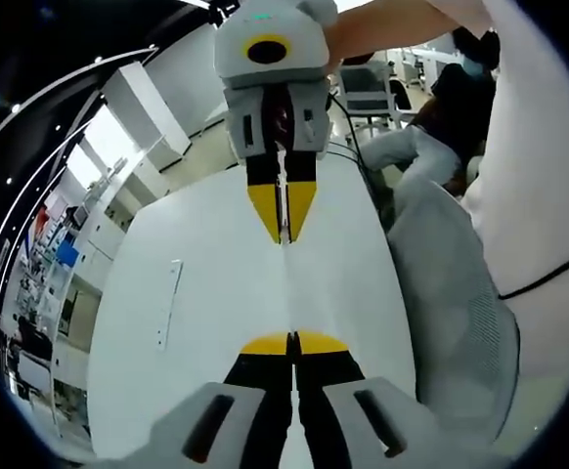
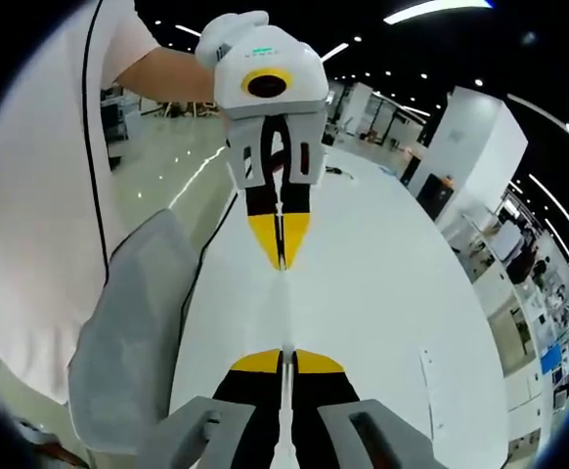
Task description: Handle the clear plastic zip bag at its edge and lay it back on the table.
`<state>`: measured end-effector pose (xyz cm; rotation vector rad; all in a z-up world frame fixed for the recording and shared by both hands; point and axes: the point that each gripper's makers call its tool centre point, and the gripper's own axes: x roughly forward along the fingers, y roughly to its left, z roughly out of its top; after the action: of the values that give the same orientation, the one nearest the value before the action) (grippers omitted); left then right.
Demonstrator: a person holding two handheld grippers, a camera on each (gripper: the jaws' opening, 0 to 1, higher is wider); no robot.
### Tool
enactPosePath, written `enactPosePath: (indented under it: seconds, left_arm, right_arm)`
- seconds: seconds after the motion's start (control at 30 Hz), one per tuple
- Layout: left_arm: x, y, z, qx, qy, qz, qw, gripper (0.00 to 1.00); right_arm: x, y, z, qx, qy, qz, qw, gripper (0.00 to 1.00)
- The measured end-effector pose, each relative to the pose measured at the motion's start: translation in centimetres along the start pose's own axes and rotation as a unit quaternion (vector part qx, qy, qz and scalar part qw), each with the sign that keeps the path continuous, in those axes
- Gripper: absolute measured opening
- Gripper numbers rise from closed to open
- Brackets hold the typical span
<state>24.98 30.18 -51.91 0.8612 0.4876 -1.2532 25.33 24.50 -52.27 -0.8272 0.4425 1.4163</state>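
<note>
In the left gripper view, the left tool (image 1: 292, 344) rises from the bottom centre with its yellow-tipped jaws clenched on a thin, pale edge that runs straight up the middle of the frame to the right tool (image 1: 284, 223), which hangs down from the top centre, its jaws likewise pressed together on the same line. That line is, as far as I can judge, the clear plastic zip bag (image 1: 286, 283) seen edge-on and stretched taut between the two tools; it is so transparent that only this seam shows, and its body cannot be made out. The right gripper view mirrors this: the right tool (image 2: 286, 360) at the bottom centre grasps the bag's edge (image 2: 284, 308), and the left tool (image 2: 281, 250) at the top centre grips the far end. Below lies the white table (image 1: 196, 293), with a small flat strip (image 1: 170, 305) at its centre left, and a grey chair back (image 1: 456, 303) stands to the right. The step in hand seems to be the handling at the edge, the bag held aloft above the table. The next move calls for lowering both tools together, keeping the bag level, then releasing the jaws once it rests flat.
</note>
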Motion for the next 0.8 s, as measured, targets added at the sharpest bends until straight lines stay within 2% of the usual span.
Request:
enactPosePath:
  seconds: [0.37, 0.47, 0.53, 0.8]
  left_arm:
    - [-0.15, -0.26, -0.13, -0.008, 0.000, 0.000, 1.0000, 0.00]
    - [-0.37, -0.35, -0.21, -0.009, -0.005, 0.000, 0.9999, 0.00]
    - [-0.49, -0.46, -0.23, -0.007, -0.009, 0.000, 0.9999, 0.00]
    - [-0.53, -0.50, -0.24, -0.001, -0.015, 0.002, 0.9999, 0.00]
  right_arm:
    - [0.02, -0.19, 0.08, 0.016, -0.005, -0.003, 0.9999, 0.00]
    - [-0.05, -0.07, 0.29, 0.014, -0.012, -0.003, 0.9998, 0.00]
    - [-0.08, 0.29, 0.43, -0.010, -0.016, 0.003, 0.9998, 0.00]
    - [0.02, 0.45, 0.43, 0.001, -0.017, 0.005, 0.9998, 0.00]
